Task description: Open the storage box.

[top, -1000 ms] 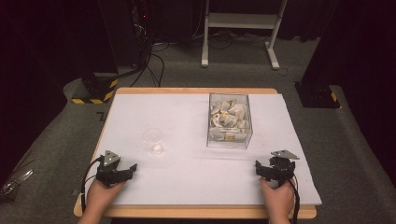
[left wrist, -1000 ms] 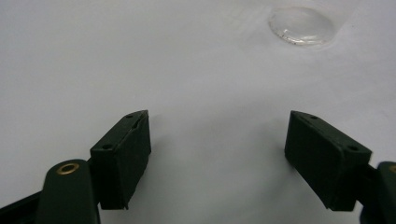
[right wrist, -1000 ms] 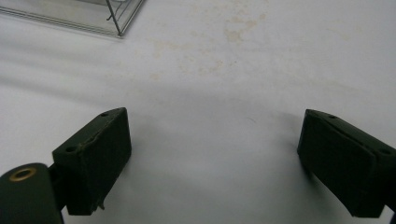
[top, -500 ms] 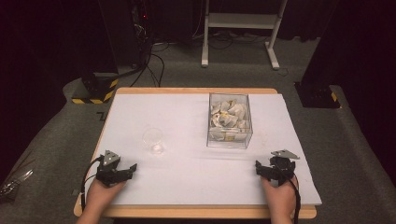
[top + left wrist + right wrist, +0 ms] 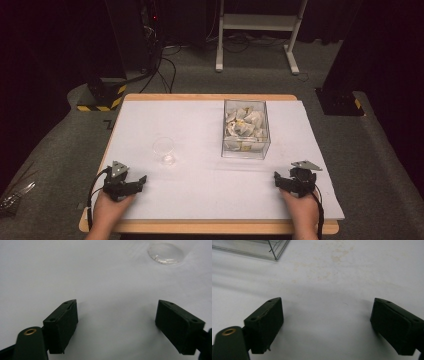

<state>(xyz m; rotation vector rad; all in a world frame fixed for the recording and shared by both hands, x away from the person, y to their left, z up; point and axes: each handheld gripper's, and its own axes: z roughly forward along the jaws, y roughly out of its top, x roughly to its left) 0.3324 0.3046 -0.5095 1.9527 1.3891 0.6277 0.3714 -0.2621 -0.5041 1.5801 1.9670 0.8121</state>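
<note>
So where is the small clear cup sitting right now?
In the high view, the clear cup stands left of centre on the white sheet, left of the clear box, beyond the left claw.

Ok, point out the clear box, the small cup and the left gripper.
clear box (image 5: 246,150), high view, front wall.
small cup (image 5: 164,147), high view, rim.
left gripper (image 5: 142,180), high view, between its jaw tips.

You have nothing readable here. The only mark is a dark, letter-like shape on the floor (image 5: 60,150) just off the table's (image 5: 150,100) edge at ten o'clock, half hidden and too small to make out.
</note>
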